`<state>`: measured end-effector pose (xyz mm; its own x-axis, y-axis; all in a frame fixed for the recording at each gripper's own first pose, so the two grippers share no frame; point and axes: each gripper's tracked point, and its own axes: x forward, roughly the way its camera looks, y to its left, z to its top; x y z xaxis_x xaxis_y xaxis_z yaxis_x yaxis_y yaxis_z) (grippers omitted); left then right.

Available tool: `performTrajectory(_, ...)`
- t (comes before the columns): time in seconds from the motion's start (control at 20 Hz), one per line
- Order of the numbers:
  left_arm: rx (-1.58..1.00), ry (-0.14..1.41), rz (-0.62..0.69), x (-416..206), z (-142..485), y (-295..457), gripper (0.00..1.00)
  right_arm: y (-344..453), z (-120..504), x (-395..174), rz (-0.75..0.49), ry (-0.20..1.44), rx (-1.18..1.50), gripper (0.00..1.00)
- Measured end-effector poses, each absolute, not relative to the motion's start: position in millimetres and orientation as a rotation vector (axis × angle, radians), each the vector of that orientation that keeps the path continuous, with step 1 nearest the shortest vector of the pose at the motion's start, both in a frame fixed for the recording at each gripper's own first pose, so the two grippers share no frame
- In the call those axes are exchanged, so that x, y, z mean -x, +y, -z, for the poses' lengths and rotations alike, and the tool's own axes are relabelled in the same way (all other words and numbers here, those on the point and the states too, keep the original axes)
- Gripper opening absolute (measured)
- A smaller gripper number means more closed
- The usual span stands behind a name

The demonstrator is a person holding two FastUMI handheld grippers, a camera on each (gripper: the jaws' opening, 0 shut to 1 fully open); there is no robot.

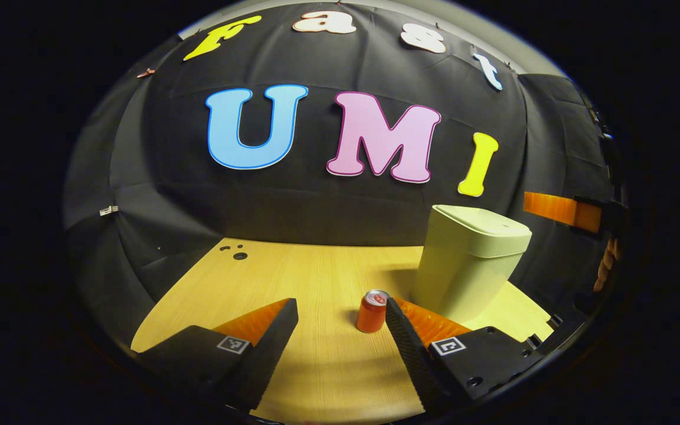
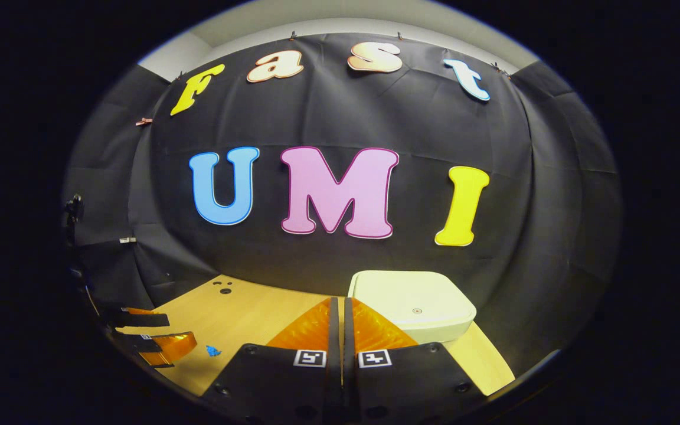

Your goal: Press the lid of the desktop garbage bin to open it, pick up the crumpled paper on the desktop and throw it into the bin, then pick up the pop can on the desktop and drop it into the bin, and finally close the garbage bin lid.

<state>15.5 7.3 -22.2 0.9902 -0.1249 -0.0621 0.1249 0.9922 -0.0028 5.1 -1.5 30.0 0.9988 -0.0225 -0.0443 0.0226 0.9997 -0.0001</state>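
— While your left tongs (image 1: 341, 321) hang spread apart with nothing between them, where does the pop can (image 1: 372, 311) sit?

— Upright on the tabletop (image 1: 316, 277), just ahead of them and close against the inner side of their right finger, not gripped. Your garbage bin (image 1: 468, 260) stands beyond that finger, lid down.

— And your right tongs (image 2: 340, 313)?

— Clenched, fingers together on nothing. They hover above the tabletop with the bin's lid (image 2: 414, 304) just ahead and slightly to their right. Far off to their left you can see your left tongs (image 2: 154, 333) low over the tabletop.
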Motion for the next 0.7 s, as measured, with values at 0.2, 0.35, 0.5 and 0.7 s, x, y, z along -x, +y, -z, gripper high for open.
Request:
performTrajectory(0.2, 0.005, 0.074, 0.111, -19, 25, 11, 0.96, -17, -34, -22, 0.023, 0.079, -0.032, 0.05)
performTrajectory(0.35, 0.001, 0.089, 0.092, -21, 29, 15, 0.95, -33, -34, -38, 0.041, 0.094, -0.026, 0.08)
performTrajectory(0.5, 0.008, 0.094, 0.075, -21, 31, 20, 0.96, -55, -30, -50, 0.08, 0.119, -0.025, 0.05)
performTrajectory(0.7, 0.026, 0.1, 0.033, -23, 32, 33, 0.96, -81, -14, -63, 0.125, 0.177, -0.028, 0.05)
